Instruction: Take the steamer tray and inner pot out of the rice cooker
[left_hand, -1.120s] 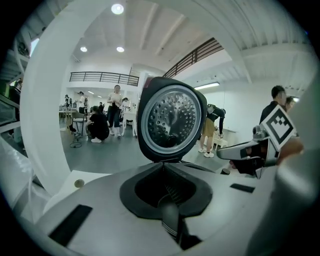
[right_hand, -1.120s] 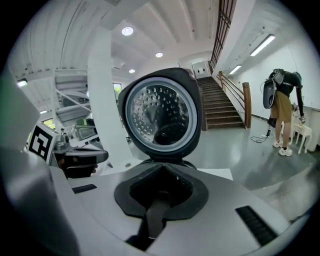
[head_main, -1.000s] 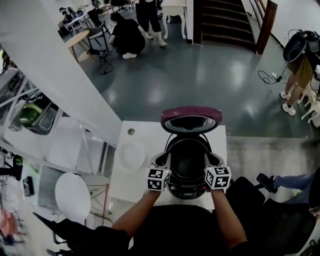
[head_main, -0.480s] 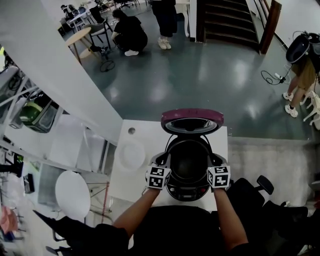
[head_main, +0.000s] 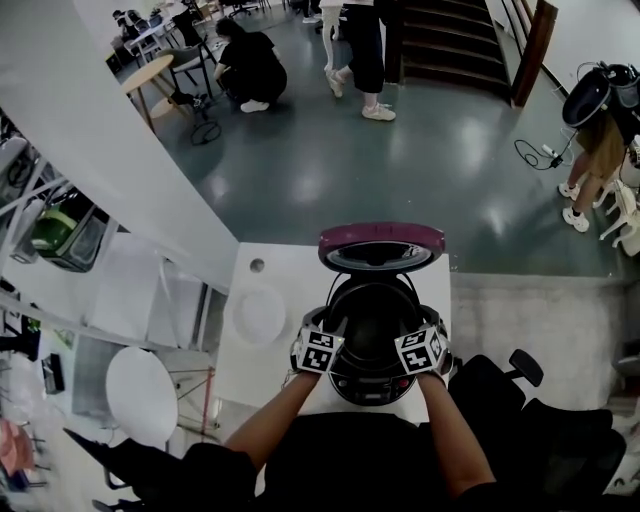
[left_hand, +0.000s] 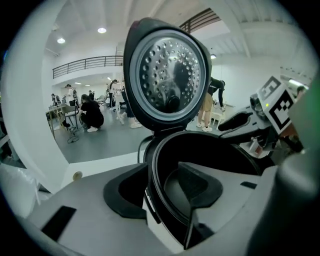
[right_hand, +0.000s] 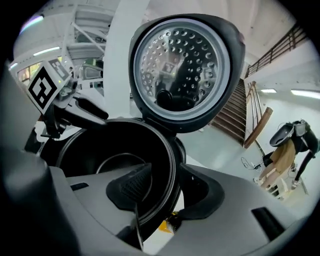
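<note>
White table (head_main: 290, 268), open rice cooker (head_main: 375, 388) — left gripper (left_hand: 162, 187) and right gripper (right_hand: 167, 192) have just been widening their jaws, each loosely straddling the inner pot (head_main: 375, 312) rim — unclamped.

The black round rice cooker (head_main: 376, 384) stood on the white table (head_main: 285, 268), its maroon-topped lid (head_main: 381, 243) swung upright at the back. The lid's silvery dimpled inner plate (right_hand: 182, 65) faced forward. The dark metal inner pot (head_main: 375, 315) sat seated in the body, apparently empty. Just left of the cooker lay a pale round dish (head_main: 260, 313), which may or may not have been the steamer tray.
</note>
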